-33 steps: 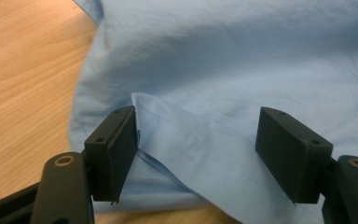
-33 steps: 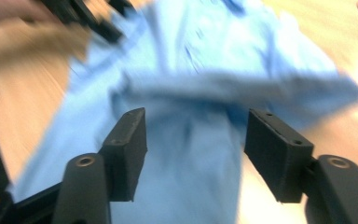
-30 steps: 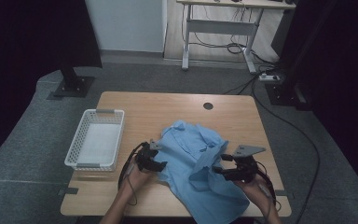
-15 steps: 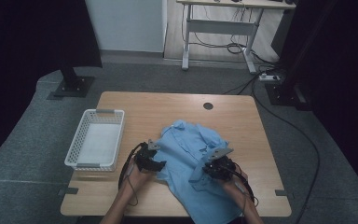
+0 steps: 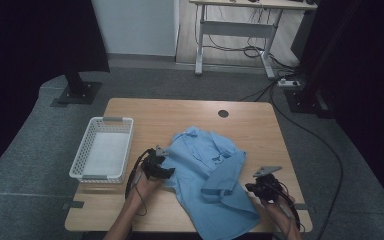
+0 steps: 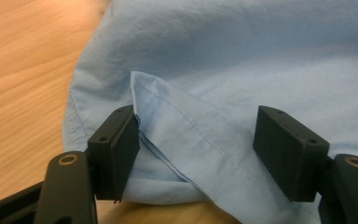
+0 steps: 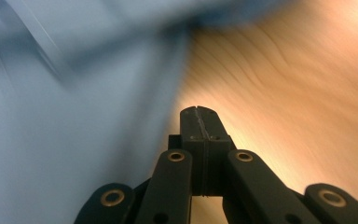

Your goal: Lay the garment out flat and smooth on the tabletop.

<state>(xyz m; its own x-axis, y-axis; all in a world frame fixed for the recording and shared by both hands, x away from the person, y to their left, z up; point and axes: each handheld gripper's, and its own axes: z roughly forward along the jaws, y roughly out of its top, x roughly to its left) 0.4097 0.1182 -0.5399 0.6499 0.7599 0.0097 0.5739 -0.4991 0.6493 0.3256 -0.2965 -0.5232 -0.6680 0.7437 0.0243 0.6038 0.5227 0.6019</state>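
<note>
Moved right, off the shirt [image 5: 211, 175]: right gripper [image 5: 260, 189], jaws closed, empty, over table [image 5: 260, 127]. Left gripper [image 5: 166, 172] unmoved, open around a shirt fold.

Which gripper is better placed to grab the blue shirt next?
Left. The left gripper has open jaws around a fold of the blue shirt; the right gripper is shut, beside the cloth.
</note>
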